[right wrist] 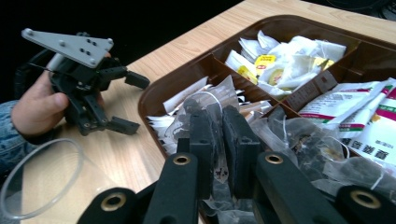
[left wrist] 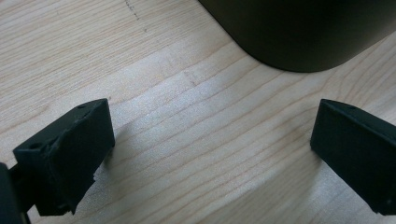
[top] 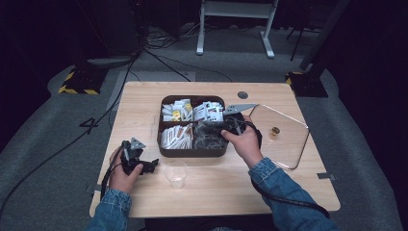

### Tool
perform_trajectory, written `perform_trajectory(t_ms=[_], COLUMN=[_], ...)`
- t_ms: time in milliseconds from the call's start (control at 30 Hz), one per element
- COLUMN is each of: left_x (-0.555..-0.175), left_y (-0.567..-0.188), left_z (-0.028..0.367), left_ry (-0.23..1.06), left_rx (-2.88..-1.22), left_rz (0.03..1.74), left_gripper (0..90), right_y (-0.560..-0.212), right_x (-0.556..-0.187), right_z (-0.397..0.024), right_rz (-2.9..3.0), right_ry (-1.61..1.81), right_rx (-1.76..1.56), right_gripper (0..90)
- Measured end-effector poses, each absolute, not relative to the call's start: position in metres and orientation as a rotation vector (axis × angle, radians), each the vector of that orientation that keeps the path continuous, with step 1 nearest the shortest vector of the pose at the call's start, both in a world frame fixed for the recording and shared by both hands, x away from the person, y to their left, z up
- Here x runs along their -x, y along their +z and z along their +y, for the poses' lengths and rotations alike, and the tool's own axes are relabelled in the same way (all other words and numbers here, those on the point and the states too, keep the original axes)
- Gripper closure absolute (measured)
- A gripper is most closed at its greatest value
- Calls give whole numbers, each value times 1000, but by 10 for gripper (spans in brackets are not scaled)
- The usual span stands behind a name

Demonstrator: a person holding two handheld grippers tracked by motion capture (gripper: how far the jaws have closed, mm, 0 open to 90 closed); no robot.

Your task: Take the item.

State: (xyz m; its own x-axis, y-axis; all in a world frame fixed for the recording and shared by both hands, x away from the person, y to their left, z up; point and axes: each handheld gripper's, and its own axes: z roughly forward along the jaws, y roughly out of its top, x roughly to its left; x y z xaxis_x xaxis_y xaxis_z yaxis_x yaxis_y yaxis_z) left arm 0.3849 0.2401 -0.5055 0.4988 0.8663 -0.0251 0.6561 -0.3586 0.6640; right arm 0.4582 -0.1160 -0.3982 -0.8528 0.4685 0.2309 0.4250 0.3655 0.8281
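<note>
Tea-bag transfer, pick-up stage. I am closing the right gripper (right wrist: 219, 140) on a clear tea bag (right wrist: 210, 105) in the near right compartment of the brown divided tray (top: 192, 152); in the right gripper view its jaws are standing narrow, pinched on the bag's dark-flecked pouch, with the top of the bag sticking up above them. The bag is sitting low, among the other clear bags of that compartment, so I am judging it gripped but not yet lifted clear.

I am resting the left gripper (top: 139, 161) on the tabletop (top: 231, 187) at the near left, just beside the tray's corner; in the left gripper view its jaws are standing wide with only bare wood between them. The clear plastic cup (top: 176, 174) is standing upright on the tabletop between that gripper and the tray's near wall, and I am seeing nothing in it.

The tray's clear lid (top: 281, 137) is lying flat to the right of the tray, already off. The far compartments are holding white and yellow sachets (right wrist: 285, 58) and printed packets (right wrist: 359, 119).

Done, as I am reading it: lid off, bag gripped. Left: lifting the bag out and carrying it to the cup, which looks the likely destination.
</note>
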Motion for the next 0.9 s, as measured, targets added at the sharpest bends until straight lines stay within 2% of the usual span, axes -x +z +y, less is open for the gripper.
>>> perform_trajectory(t_ms=[900], left_x=[-385], left_y=[-506], left_z=[240], left_ry=[441], left_rx=[-2126], left_rz=[1245], left_gripper=[1], right_y=[-371], right_x=[-410], right_z=[-87], right_rz=[2628], right_ry=[1622], right_rx=[-599], right_gripper=[830])
